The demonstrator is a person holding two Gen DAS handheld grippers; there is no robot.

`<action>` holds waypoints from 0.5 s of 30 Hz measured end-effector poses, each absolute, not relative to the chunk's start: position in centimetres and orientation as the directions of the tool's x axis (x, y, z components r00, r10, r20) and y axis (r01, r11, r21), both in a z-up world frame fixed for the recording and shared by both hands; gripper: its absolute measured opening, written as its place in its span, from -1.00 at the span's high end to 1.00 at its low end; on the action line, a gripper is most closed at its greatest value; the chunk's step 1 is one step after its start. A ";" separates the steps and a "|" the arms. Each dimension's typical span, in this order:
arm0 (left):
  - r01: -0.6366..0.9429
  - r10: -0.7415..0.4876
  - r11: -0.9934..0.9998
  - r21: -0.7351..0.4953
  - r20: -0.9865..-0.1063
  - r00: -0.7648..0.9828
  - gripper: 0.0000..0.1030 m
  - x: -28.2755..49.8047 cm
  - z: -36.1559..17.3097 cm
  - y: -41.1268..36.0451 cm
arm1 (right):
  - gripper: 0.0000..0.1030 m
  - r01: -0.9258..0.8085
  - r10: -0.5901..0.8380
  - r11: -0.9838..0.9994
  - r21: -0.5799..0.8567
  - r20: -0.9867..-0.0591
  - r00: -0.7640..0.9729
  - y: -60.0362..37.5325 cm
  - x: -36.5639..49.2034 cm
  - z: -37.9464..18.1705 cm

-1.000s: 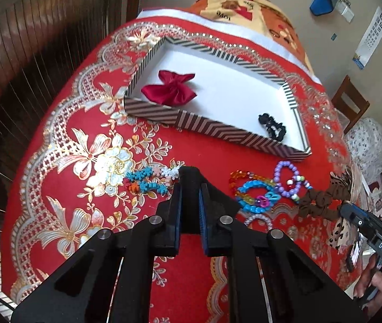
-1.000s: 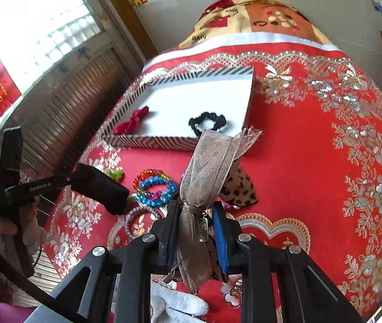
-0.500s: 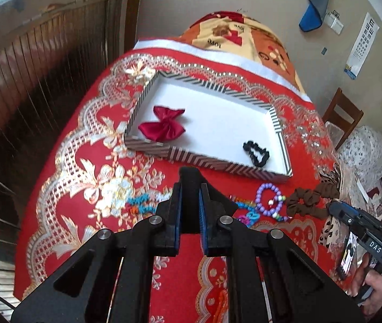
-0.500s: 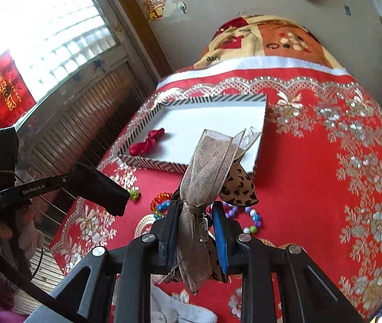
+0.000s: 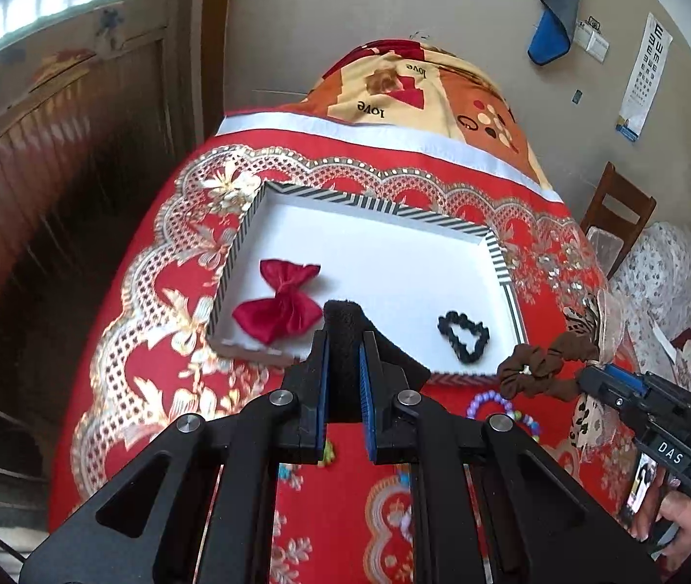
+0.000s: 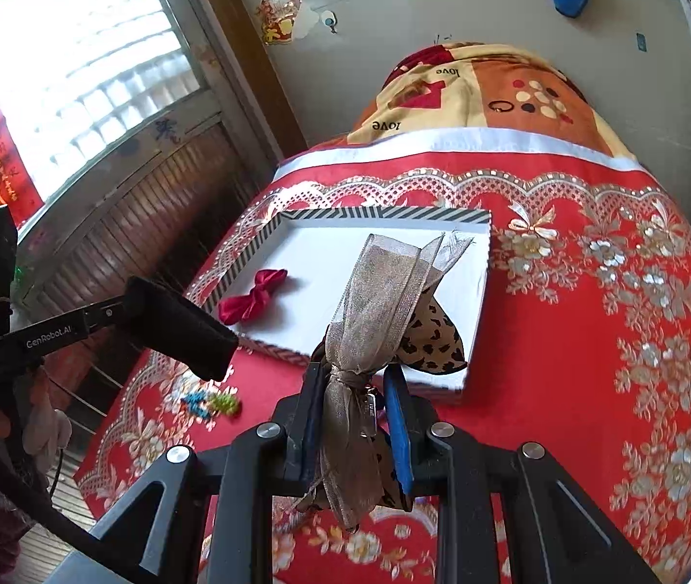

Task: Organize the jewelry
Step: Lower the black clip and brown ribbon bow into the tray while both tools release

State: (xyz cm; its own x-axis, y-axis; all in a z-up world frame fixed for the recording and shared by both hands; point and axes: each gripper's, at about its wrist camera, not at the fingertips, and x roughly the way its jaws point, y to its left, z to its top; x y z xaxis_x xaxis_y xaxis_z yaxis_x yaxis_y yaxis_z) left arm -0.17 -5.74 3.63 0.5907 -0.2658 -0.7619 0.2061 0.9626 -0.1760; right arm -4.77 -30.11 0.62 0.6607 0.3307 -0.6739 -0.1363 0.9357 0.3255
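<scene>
Red floral tablecloth covers the table; behind it a blanket reads "love" upside down, and an eye chart hangs on the wall. Ahead of the left gripper, clamped on a black foam piece, sits the striped tray holding a red bow and black scrunchie. The right gripper, marked "DAS", is clamped on a gauze-and-leopard hair bow, with a brown scrunchie seen at its tip. Both grippers have risen since a second ago; the bead bracelets now lie mostly hidden below.
</scene>
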 end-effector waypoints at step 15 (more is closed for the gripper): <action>0.206 -0.297 0.954 -0.219 -0.797 0.527 0.81 8.6 1.5 -6.4 | 0.55 -0.054 0.288 0.941 0.334 -0.708 0.645 -29.9 2.5 -1.2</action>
